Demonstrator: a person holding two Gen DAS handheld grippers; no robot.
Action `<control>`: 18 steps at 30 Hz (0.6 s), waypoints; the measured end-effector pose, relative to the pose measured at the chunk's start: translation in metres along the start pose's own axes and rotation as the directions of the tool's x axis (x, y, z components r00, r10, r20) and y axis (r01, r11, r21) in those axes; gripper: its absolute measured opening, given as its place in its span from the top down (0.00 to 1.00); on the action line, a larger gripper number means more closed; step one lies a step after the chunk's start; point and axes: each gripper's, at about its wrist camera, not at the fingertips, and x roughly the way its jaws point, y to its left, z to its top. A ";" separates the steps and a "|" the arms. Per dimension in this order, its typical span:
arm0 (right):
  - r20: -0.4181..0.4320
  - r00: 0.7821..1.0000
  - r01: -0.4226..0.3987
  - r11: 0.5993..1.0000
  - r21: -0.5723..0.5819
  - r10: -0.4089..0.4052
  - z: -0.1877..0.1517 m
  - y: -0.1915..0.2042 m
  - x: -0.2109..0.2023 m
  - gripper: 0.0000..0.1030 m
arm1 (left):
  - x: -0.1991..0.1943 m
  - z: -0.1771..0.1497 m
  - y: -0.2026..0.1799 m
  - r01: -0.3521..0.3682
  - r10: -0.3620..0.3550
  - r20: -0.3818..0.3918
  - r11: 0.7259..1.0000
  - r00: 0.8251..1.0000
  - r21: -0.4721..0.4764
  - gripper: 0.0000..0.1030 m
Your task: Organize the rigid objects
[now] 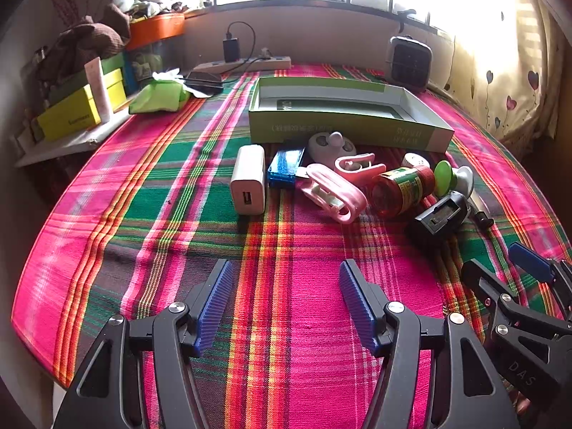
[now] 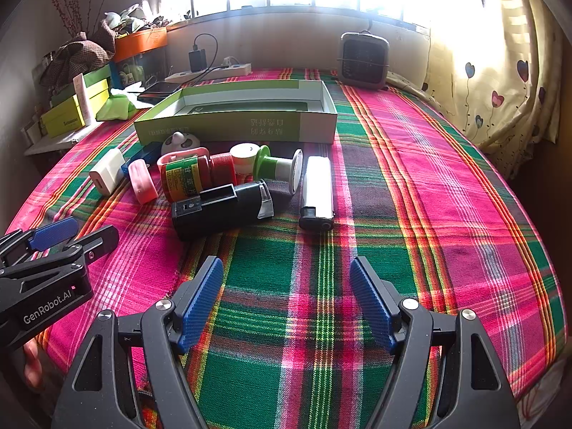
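Small hard objects lie in a loose row on the plaid cloth [image 1: 293,321], all just in front of the open green box [image 1: 343,121], which serves as the landmark. Farthest left of the box's front wall stands a white charger [image 1: 248,184], with a blue case [image 1: 286,168] just beside it. Next come two pink clips [image 1: 330,193], touching each other, and behind them, against the box wall, a round white gadget [image 1: 330,144]. To the right, a red bottle [image 1: 402,189] lies on its side with its cap toward a green-and-white stopper [image 1: 452,178]. A black cylinder [image 2: 221,209] lies in front of the bottle and touches it. Farthest right in the row, near the box's right front corner, a white lighter [image 2: 317,193] lies apart from the others. Behind the box, by the wall, sit a power strip [image 1: 246,64] to the left and a small heater [image 2: 363,59] to the right. Both tools hover over bare cloth in front of the row: the left gripper [image 1: 284,304] has its blue pads spread wide with nothing between them, and the right gripper [image 2: 287,300] is likewise spread and holding nothing.
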 end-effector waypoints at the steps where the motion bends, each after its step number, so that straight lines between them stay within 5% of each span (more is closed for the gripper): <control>1: 0.000 1.000 0.000 1.000 0.000 0.000 0.000 0.000 0.000 0.28 | 0.000 0.000 0.000 0.000 0.000 -0.001 1.000 1.000 0.001 0.40; 18: -0.004 1.000 -0.003 1.000 -0.002 0.003 0.000 0.000 0.000 0.28 | 0.000 0.001 -0.001 0.008 -0.008 -0.017 1.000 1.000 0.015 0.40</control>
